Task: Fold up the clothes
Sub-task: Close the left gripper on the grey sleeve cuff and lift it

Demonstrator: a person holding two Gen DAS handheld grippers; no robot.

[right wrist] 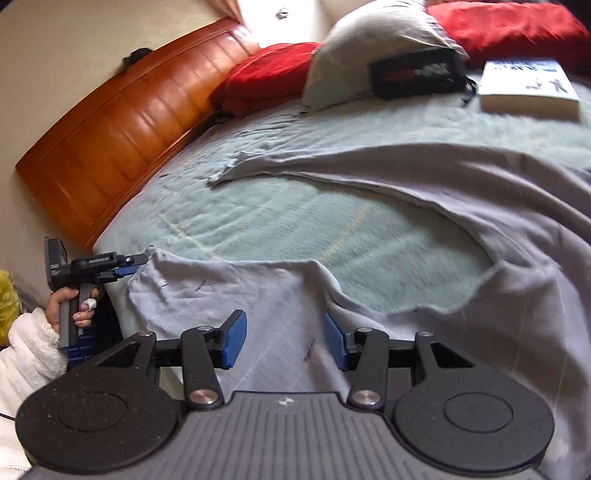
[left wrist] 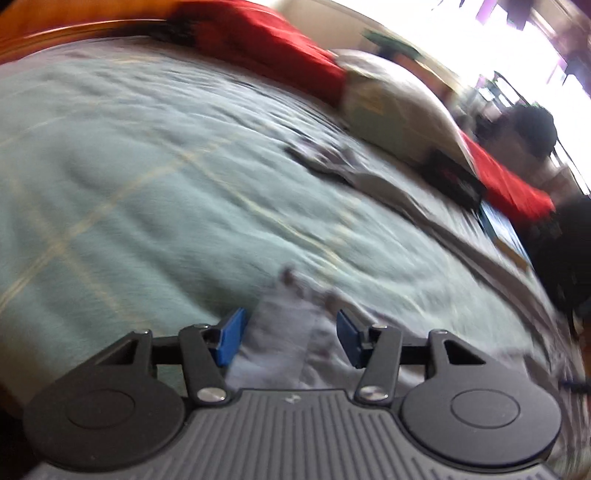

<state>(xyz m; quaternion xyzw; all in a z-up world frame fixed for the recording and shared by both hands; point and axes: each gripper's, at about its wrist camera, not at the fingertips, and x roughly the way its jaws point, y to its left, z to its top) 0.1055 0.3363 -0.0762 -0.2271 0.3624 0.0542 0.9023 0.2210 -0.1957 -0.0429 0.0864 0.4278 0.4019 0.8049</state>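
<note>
A pale lilac-grey garment lies spread over a light green bedspread. Its near part lies by the bed's front edge and a sleeve reaches toward the headboard. My right gripper is open, its blue pads on either side of the near cloth. My left gripper is open over a corner of the same garment; that view is blurred. In the right wrist view the left gripper sits at the garment's left corner, held by a hand.
A wooden headboard runs along the left. Red pillows, a pale pillow, a black pouch and a book lie at the far side of the bed. A bright window is beyond.
</note>
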